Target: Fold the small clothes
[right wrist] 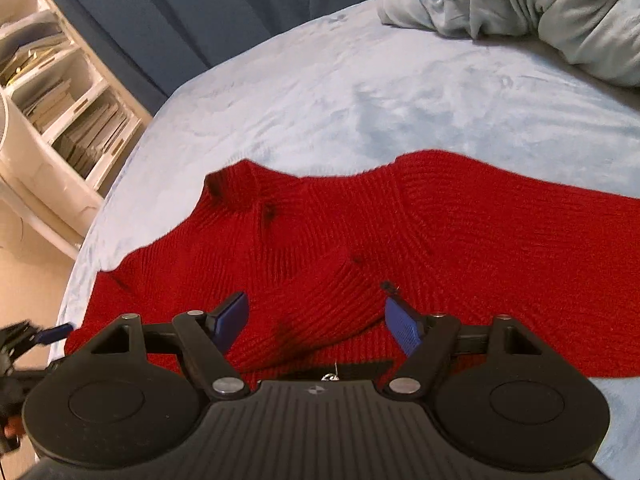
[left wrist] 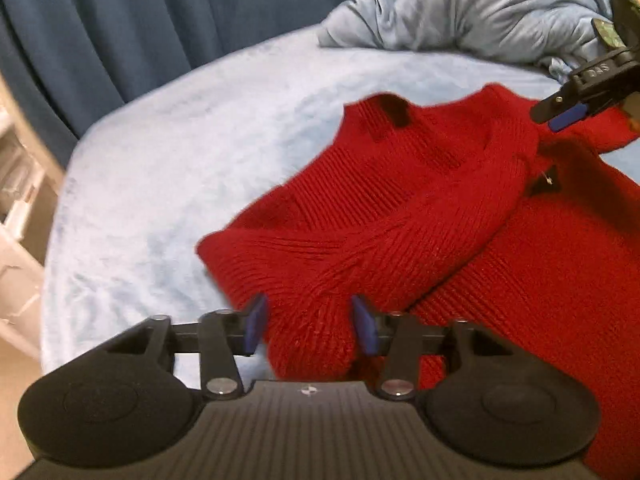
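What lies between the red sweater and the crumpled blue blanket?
Only bare light-blue bed cover between red sweater and crumpled blanket, seen in the right wrist view.

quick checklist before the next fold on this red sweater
1. Left gripper open around the sleeve end: ok, cloth lies between its spread fingers.
2. Right gripper open: ok, fingers apart over the knit.
3. Sweater flat: not ok, a sleeve is folded across the body and it is rumpled.
4. Bed cover has free space: ok.
5. Crumpled blanket apart from the sweater: ok.
6. Grip firm: cannot tell.
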The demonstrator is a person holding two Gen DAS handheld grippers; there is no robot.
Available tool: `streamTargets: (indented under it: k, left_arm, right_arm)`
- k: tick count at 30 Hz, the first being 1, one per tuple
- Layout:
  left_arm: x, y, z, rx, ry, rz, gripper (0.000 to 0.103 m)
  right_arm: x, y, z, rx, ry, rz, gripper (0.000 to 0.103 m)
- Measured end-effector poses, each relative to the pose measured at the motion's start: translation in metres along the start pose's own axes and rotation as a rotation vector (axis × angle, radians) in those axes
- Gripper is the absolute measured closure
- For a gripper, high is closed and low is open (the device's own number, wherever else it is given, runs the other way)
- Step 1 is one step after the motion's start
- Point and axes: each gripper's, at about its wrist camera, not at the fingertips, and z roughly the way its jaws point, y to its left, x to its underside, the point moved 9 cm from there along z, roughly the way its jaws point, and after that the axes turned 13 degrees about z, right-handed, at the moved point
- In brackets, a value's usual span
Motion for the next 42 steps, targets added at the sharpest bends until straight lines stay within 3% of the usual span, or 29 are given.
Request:
streamTargets:
  k: [3, 7, 12, 16, 17, 22, 25, 30, 31, 32, 33, 34, 37, 40, 42]
  left_arm:
    - [-0.004, -0.015, -0.020, -0.060, -0.036, 0.062, 0.085]
    - [0.011, -0.052, -0.053, -0.164, -0.064, 0.164, 0.086]
    - [0.040, -0.094, -0.036, -0.364, 0.030, 0.287, 0.087]
    - [0.034, -0.086, -0.033, -0.606, 0.038, 0.302, 0.088]
    - [0.031, -0.082, -0.032, -0.638, 0.040, 0.292, 0.088]
    - [0.018, -0.063, -0.030, -0.719, 0.016, 0.232, 0.088]
    - [0.013, -0.052, -0.033, -0.709, 0.008, 0.159, 0.088]
    - [0.014, -0.037, -0.026, -0.665, 0.048, 0.043, 0.088]
    - [0.015, -0.031, -0.025, -0.656, 0.059, 0.006, 0.088]
    - [0.016, -0.028, -0.024, -0.655, 0.066, -0.020, 0.088]
    - [0.016, -0.026, -0.024, -0.665, 0.066, -0.026, 0.088]
    - [0.017, -0.027, -0.025, -0.677, 0.066, -0.022, 0.088]
    - [0.021, -0.024, -0.033, -0.683, 0.035, -0.021, 0.086]
    - [0.030, -0.028, -0.040, -0.651, 0.009, -0.020, 0.082]
    - [0.038, -0.038, -0.041, -0.615, 0.017, -0.007, 0.070]
  right_arm:
    - [0.002, 0.003, -0.002, 0.010, 0.000, -0.050, 0.026]
    - [0.001, 0.001, -0.006, 0.014, -0.010, -0.042, 0.026]
    - [0.011, -0.005, -0.007, 0.029, 0.012, -0.016, 0.026]
    - [0.018, -0.010, -0.011, 0.011, 0.038, 0.027, 0.026]
    - [0.018, -0.012, -0.011, -0.003, 0.044, 0.060, 0.026]
    - [0.028, -0.026, -0.004, -0.034, 0.119, 0.267, 0.021]
    - [0.040, -0.035, 0.000, 0.025, 0.124, 0.307, 0.018]
    - [0.067, -0.025, 0.004, -0.028, 0.206, 0.311, 0.012]
    - [0.071, -0.020, 0.006, -0.026, 0.215, 0.287, 0.019]
    - [0.077, -0.012, 0.008, -0.025, 0.230, 0.243, 0.050]
    - [0.084, -0.002, 0.010, -0.017, 0.252, 0.173, 0.073]
    - [0.088, 0.007, 0.012, 0.014, 0.262, 0.093, 0.087]
    - [0.073, 0.040, 0.010, 0.032, 0.223, -0.070, 0.095]
    - [0.038, 0.089, -0.013, -0.037, 0.143, -0.218, 0.096]
    - [0.018, 0.113, -0.029, -0.056, 0.100, -0.313, 0.096]
